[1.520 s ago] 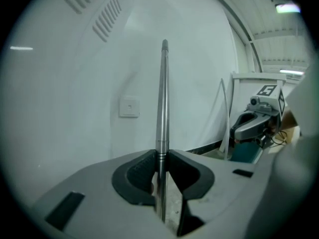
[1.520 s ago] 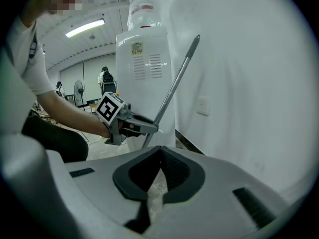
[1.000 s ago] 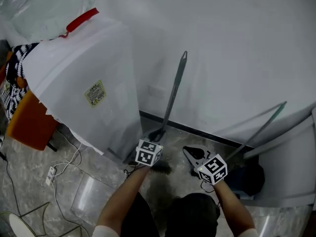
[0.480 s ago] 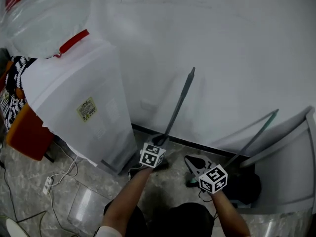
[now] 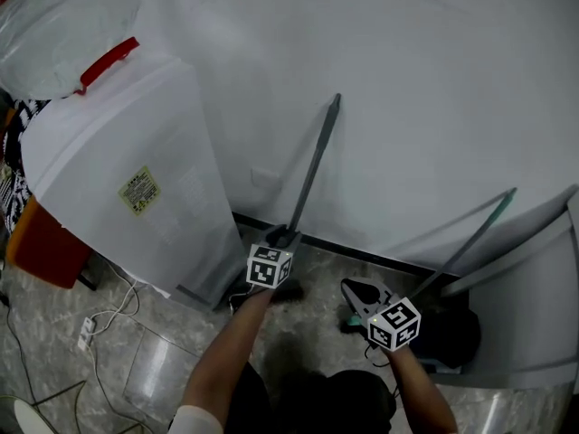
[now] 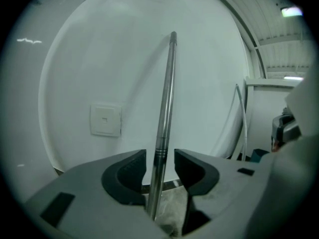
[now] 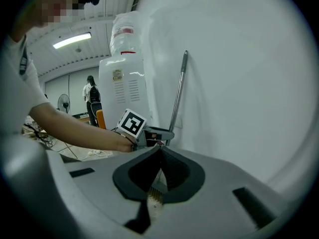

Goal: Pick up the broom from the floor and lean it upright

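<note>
Two grippers showed in the head view. The left gripper (image 5: 283,240) sat low on the broom (image 5: 314,163), whose handle stood nearly upright with its tip against the white wall (image 5: 434,80), just right of a white water dispenser (image 5: 136,179). The right gripper (image 5: 355,289) hung apart to the right, near a second thin pole (image 5: 475,233) leaning on the same wall. In the left gripper view, the left gripper (image 6: 159,156) had its jaws parted and had just been opening. The broom (image 6: 167,98) ran up between the pads, which did not press on it. A wall socket plate (image 6: 105,120) sat to its left. In the right gripper view, the right gripper (image 7: 160,151) had its jaw tips closed together with nothing clamped between them. Beyond it, the left gripper (image 7: 154,133) sat at the base of the leaning broom (image 7: 178,88), with the water dispenser (image 7: 122,78) behind.
</note>
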{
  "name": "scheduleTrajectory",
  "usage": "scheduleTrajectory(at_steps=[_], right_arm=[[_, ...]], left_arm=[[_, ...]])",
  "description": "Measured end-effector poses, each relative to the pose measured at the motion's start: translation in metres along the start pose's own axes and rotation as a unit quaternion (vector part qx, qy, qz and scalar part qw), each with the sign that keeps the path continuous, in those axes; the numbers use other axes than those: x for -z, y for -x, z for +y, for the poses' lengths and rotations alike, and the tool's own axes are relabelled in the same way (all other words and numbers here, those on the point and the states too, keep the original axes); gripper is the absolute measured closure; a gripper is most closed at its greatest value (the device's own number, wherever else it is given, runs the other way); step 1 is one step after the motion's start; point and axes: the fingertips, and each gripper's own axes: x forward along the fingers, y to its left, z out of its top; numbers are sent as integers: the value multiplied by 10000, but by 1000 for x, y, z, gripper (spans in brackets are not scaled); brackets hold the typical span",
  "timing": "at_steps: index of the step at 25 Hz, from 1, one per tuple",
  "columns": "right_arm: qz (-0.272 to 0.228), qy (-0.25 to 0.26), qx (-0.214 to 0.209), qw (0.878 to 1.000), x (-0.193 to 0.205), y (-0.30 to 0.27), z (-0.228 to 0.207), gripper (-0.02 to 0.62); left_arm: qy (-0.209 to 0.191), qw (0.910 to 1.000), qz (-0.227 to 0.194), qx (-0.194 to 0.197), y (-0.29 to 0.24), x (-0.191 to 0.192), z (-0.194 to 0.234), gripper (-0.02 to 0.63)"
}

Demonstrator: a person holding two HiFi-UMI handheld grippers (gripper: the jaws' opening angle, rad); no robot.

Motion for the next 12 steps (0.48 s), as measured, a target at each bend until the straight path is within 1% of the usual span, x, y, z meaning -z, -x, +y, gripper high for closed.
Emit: scheduleTrajectory(at_steps=[1, 4, 8, 12], right_arm=[[3, -6, -1, 10000, 1, -1, -1, 595], [11, -4, -26, 10000, 2, -4, -2, 595], [5, 19, -16, 10000, 0, -7, -1, 595], [107, 113, -2, 9999, -5, -5, 2, 595]], left_arm=[[-21, 10000, 31, 16, -1, 1, 0, 433], [-158, 9998, 87, 64, -1, 3, -1, 407], [-246, 9996, 109, 98, 1, 0, -3, 378], [-431, 9989, 109, 115, 13, -4, -8, 373]])
